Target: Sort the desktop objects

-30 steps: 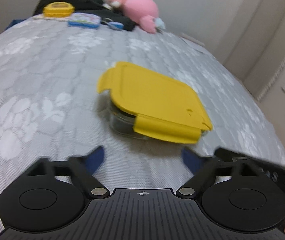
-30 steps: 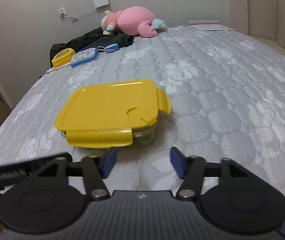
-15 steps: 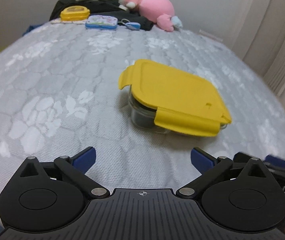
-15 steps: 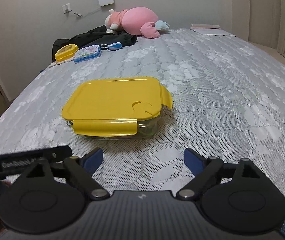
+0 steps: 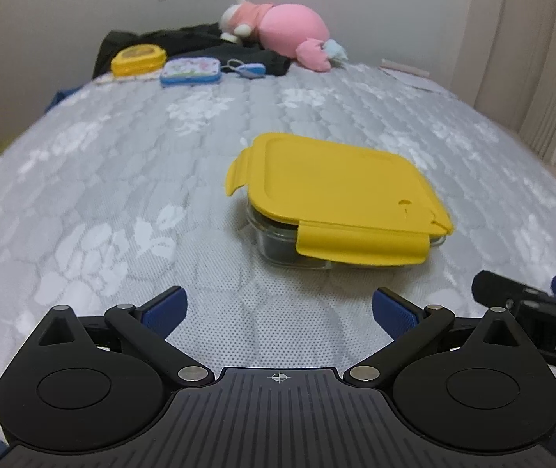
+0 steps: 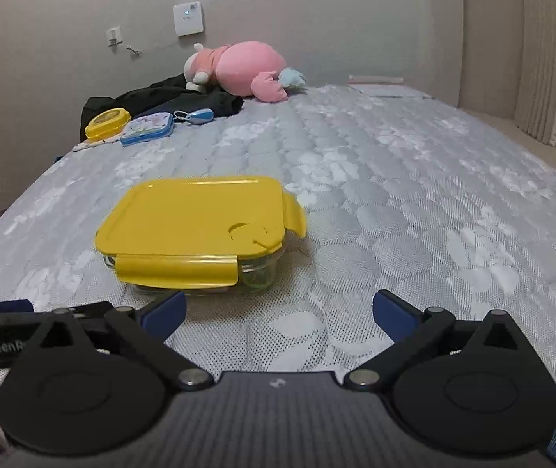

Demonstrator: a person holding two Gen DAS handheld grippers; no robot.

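Left wrist view: the grey quilted mattress (image 5: 130,195) fills the field. At its far end, on dark clothing (image 5: 200,45), lies a pink plush toy (image 5: 282,31).

A glass container (image 5: 278,243) stands near the middle of the mattress, just ahead of both grippers. Its yellow lid (image 5: 336,183) sits on top; the near latch flap (image 5: 360,247) hangs down over the glass wall, while the side flap (image 5: 239,169) sticks outward. Contents appear dark through the glass in this view and greenish in the right wrist view (image 6: 256,275); what they are cannot be told.

At the far end, side by side, rest a small yellow box (image 5: 137,58) and a blue-rimmed tin (image 5: 190,71), both closed. A small blue item (image 5: 250,70) lies beside the tin.

Left gripper (image 5: 278,310): fingers spread wide, nothing between them. Right gripper (image 6: 278,310): fingers have just been opening, now spread wide, nothing between them.
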